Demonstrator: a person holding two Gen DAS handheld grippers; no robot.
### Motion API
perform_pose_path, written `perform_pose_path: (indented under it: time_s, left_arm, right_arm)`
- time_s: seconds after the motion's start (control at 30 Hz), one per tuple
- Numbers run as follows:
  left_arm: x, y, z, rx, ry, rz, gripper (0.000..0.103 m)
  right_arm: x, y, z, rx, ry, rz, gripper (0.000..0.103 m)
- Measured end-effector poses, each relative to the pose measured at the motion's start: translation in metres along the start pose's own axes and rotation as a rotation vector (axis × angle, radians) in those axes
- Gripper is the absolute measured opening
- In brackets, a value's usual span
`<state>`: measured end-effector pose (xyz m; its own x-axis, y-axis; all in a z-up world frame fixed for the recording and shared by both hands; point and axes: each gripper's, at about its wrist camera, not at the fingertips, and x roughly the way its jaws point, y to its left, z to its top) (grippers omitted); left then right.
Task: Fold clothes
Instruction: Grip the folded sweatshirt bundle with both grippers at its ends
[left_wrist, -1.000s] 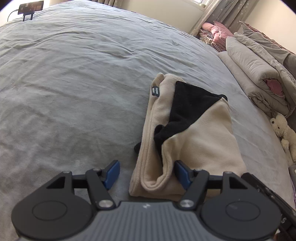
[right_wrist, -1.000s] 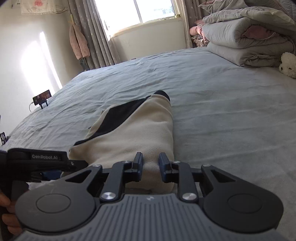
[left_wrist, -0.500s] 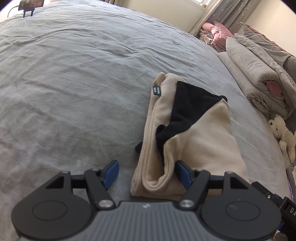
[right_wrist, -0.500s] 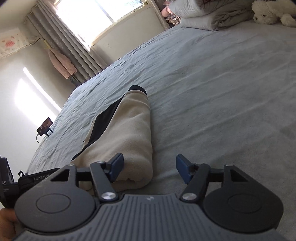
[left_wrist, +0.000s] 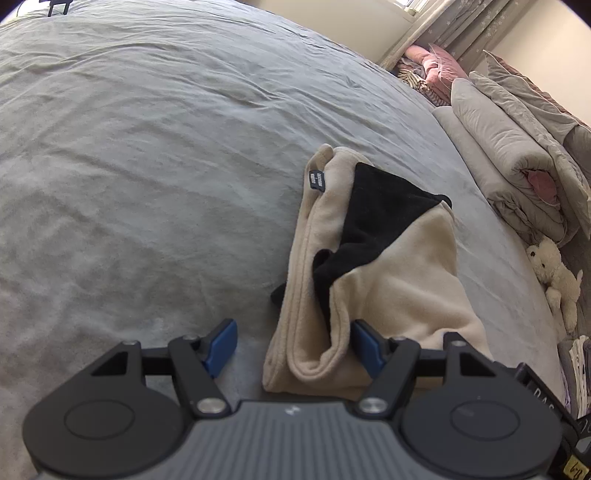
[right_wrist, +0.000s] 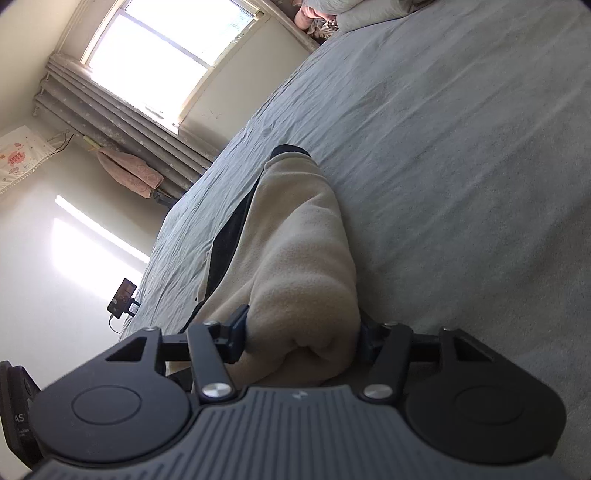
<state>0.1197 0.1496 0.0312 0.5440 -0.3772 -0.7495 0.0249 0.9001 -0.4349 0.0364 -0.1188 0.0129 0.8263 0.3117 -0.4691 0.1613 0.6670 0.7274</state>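
A folded beige and black fleece garment (left_wrist: 388, 273) lies on the grey bed (left_wrist: 147, 184). My left gripper (left_wrist: 293, 345) is open at its near left corner, with the folded edge between the blue pads. My right gripper (right_wrist: 301, 338) is open and tilted, and the thick rolled right edge of the garment (right_wrist: 295, 266) sits between its fingers. The fingers touch the fabric on both sides but are wide apart.
Folded grey quilts (left_wrist: 509, 147) and pink bedding (left_wrist: 436, 66) are stacked at the far right of the bed. A white plush toy (left_wrist: 557, 277) lies at the right edge. A phone on a stand (right_wrist: 122, 299) stands at the far left edge, below a bright window (right_wrist: 162, 48).
My right gripper has opened from nearly shut, rolled to a tilt and moved forward around the garment's rolled right edge. My left gripper has stayed open at the left corner.
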Motion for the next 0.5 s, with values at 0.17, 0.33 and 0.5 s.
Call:
perform_pose_path:
  time_s: [0.17,0.33,0.5]
  left_arm:
    - [-0.007,0.01,0.003,-0.072,0.017,-0.056,0.07]
    - [-0.012,-0.003,-0.008,-0.065,0.05,-0.138,0.071]
    - [-0.008,-0.036,-0.032,0.012,0.125,-0.219,0.074]
  right_arm:
    - [-0.017,0.029,0.004,-0.179,-0.023,-0.073,0.046]
    - [-0.057,0.039,0.015,-0.327,-0.049,-0.156,0.046]
    - [-0.116,-0.001,0.024,-0.379,-0.034,-0.249,0.046]
